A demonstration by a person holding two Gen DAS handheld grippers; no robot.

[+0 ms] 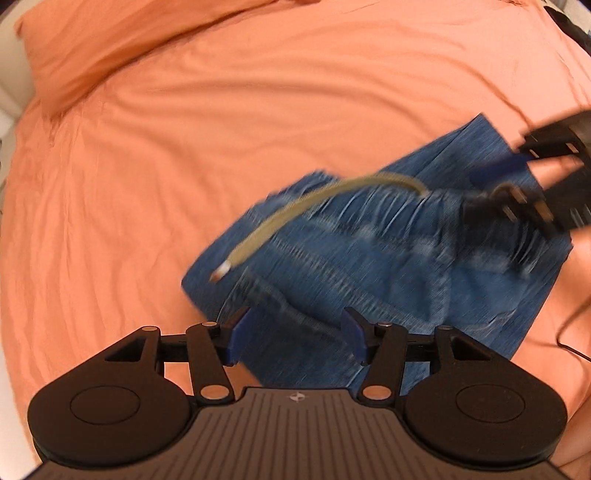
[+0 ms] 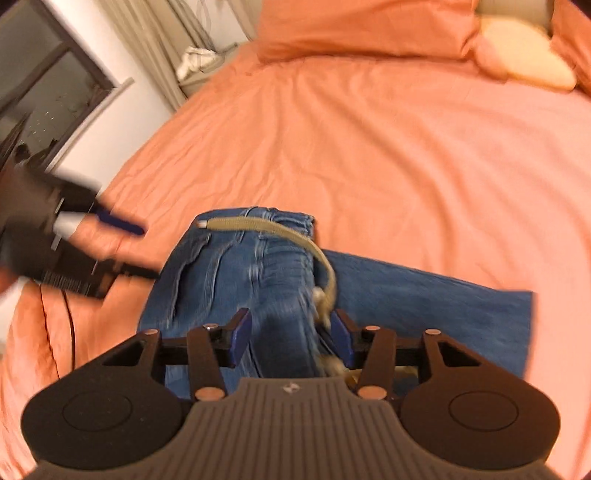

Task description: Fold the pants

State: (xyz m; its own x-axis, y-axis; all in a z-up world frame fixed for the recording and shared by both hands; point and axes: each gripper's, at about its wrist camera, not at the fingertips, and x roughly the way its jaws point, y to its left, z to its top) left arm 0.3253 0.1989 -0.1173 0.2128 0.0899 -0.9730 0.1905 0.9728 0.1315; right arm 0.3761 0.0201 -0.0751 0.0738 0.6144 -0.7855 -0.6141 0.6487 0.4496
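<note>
Blue jeans (image 1: 388,266) lie folded into a compact bundle on the orange bed sheet (image 1: 166,155), blurred by motion. A beige webbing belt (image 1: 295,210) with a metal tip trails loosely across them. My left gripper (image 1: 297,334) hovers at the bundle's near edge, jaws open and empty. My right gripper (image 1: 469,194) hangs over the far right part of the jeans, fingers apart. In the right wrist view the jeans (image 2: 236,273) and belt (image 2: 295,229) lie beneath my open right gripper (image 2: 291,336). The left gripper (image 2: 149,253) stands open over the sheet beside the waistband.
Orange pillows (image 2: 362,29) lie at the head of the bed, with a cream cushion (image 2: 524,55) beside them. A dark-framed window (image 2: 44,85) and curtain (image 2: 147,44) stand past the bed's left edge. A thin black cable (image 1: 569,332) crosses the sheet at the right.
</note>
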